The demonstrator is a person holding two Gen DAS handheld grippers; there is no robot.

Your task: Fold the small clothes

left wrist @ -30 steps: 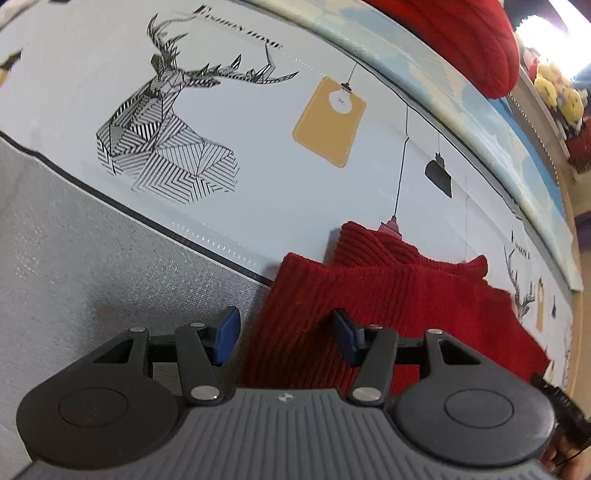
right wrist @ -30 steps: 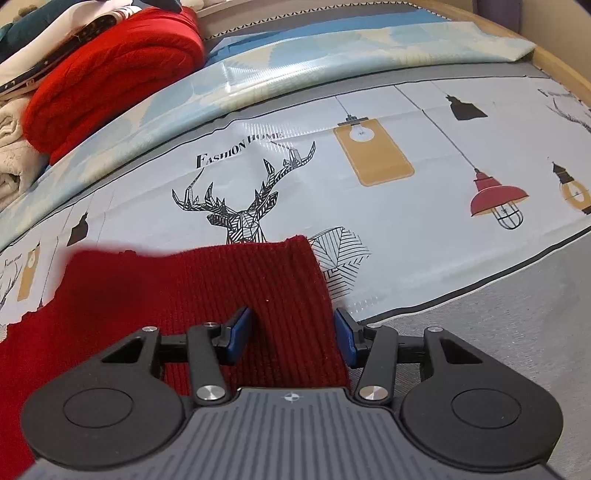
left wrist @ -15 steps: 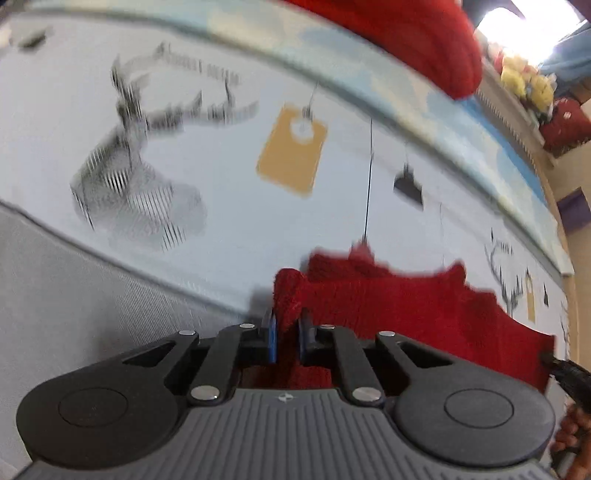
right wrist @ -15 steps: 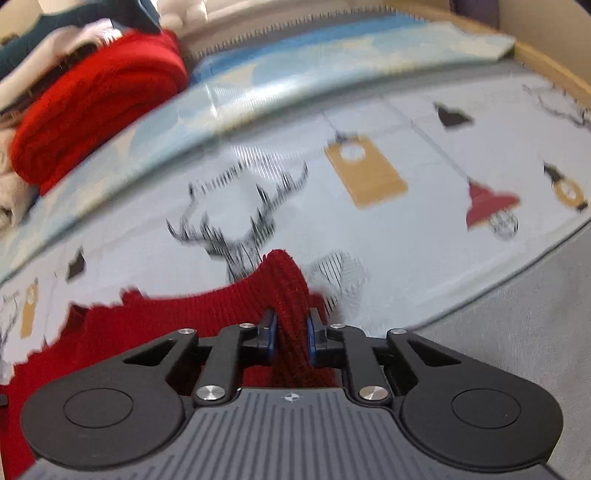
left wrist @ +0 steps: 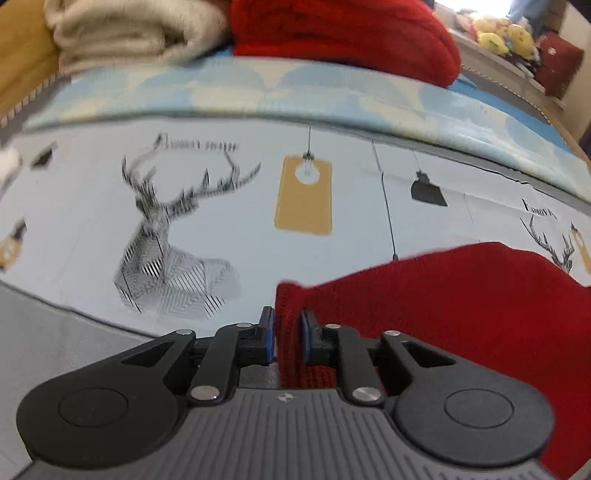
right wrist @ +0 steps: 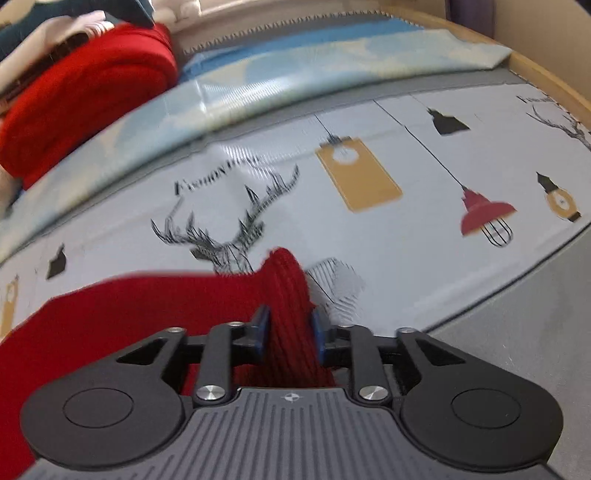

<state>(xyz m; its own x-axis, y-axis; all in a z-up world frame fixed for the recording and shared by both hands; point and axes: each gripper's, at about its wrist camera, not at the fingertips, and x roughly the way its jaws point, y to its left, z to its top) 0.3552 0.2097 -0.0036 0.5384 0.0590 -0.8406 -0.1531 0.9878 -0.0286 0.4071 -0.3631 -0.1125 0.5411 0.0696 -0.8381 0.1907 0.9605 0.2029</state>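
A dark red ribbed knit garment (left wrist: 461,295) lies on a pale mat printed with deer and lamps (left wrist: 221,229). My left gripper (left wrist: 287,334) pinches the garment's near left corner, which stands up between the blue pads; its jaws are opening slightly with the knit still filling the gap. In the right wrist view the same garment (right wrist: 147,306) spreads to the left. My right gripper (right wrist: 289,328) holds a raised, bunched corner of it; these jaws are opening too, and the fabric still fills the space between the pads.
A folded bright red sweater (left wrist: 332,33) and a cream folded cloth (left wrist: 129,33) are stacked at the back, on a blue and cream mat (left wrist: 295,88). The red sweater (right wrist: 81,92) also shows at top left of the right view. Grey covering (right wrist: 517,314) borders the printed mat.
Both grippers went from open over the garment's near corners to clamped on them. The corners now stand lifted off the mat. The left gripper rose and rolled, so its view levelled.
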